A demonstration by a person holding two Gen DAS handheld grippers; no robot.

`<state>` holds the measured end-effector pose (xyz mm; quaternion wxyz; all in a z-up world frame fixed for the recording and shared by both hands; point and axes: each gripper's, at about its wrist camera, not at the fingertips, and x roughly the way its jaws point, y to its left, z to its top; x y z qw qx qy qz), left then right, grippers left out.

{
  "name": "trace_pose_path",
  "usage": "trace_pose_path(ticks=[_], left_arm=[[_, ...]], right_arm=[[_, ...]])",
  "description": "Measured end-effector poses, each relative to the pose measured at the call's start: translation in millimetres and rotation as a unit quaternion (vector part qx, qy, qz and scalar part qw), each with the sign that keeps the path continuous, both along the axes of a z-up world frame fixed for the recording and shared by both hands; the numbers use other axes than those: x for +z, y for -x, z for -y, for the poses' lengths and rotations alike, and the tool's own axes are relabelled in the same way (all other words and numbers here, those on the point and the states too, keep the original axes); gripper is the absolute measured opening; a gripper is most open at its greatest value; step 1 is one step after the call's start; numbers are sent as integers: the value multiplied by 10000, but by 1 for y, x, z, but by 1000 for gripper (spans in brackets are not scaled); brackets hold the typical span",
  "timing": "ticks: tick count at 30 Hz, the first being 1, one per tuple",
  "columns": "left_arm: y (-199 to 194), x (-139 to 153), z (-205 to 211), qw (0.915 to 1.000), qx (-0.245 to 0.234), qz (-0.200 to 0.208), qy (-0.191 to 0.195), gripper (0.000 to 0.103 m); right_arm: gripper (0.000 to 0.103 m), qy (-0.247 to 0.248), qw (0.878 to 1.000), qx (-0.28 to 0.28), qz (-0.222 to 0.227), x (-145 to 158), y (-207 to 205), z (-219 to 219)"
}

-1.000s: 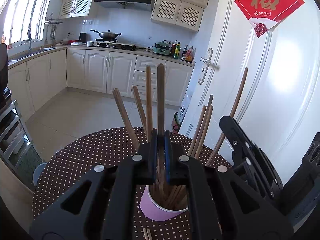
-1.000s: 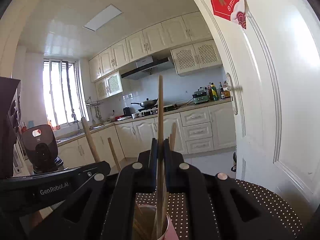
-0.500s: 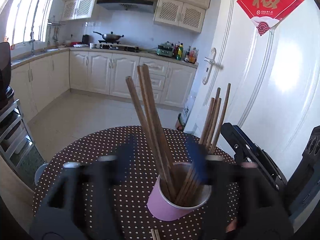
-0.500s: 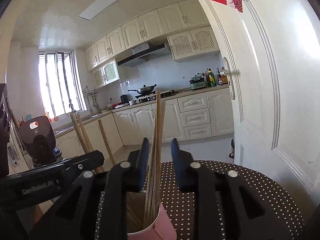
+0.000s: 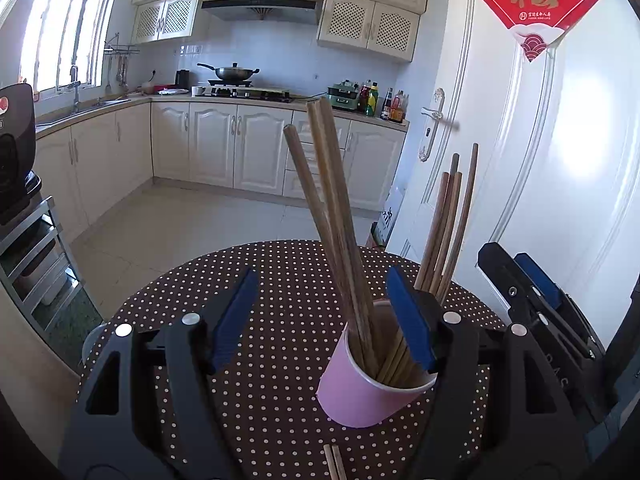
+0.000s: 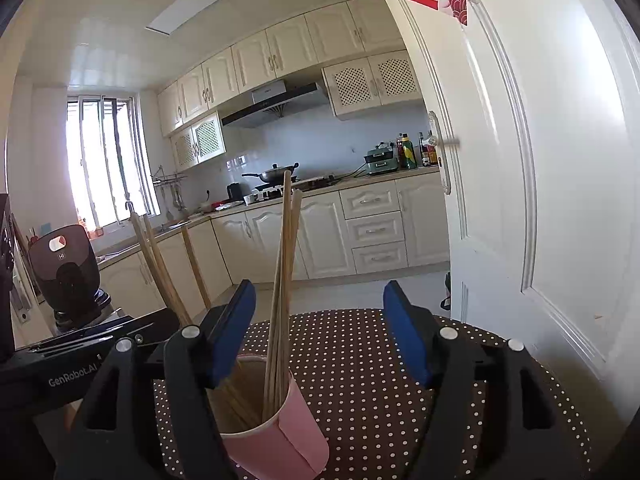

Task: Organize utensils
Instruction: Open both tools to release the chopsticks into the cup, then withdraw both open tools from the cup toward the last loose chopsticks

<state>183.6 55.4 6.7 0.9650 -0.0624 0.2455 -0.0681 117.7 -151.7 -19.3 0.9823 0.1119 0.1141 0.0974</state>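
Around: pink cup [image 5: 362,394] on dotted surface [image 5: 280,292]
Chopsticks [image 5: 340,240]: in cup, between spread left fingers [image 5: 232,320]
Right fingers [image 6: 404,332]: spread, empty

both wrist views close above pink cup [image 5: 370,384]

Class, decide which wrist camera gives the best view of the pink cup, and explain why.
The left wrist view: the pink cup shows its rim, wall and base on the dotted table. The right wrist view crops its base at the frame edge and hides its left side behind a finger.
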Motion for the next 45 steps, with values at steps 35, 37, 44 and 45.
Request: trace_pose_path(ticks=[35,37,44,45], left_arm=[[74,-31,-11,9972,371,-195,-622,89],[77,-36,-13,9966,390,-261,-682,89],[83,-62,-19,9943,329,-677,-756,89],[84,-67,-20,9938,318,-758,-755,89]], right_arm=[[95,601,9967,54,-549,-14,63,5],[95,686,9952,95,-698,-18,64,3],[95,977,9863,342,-1286,-40,68,-11],[95,1023,9843,397,-1382,-44,68,-14]])
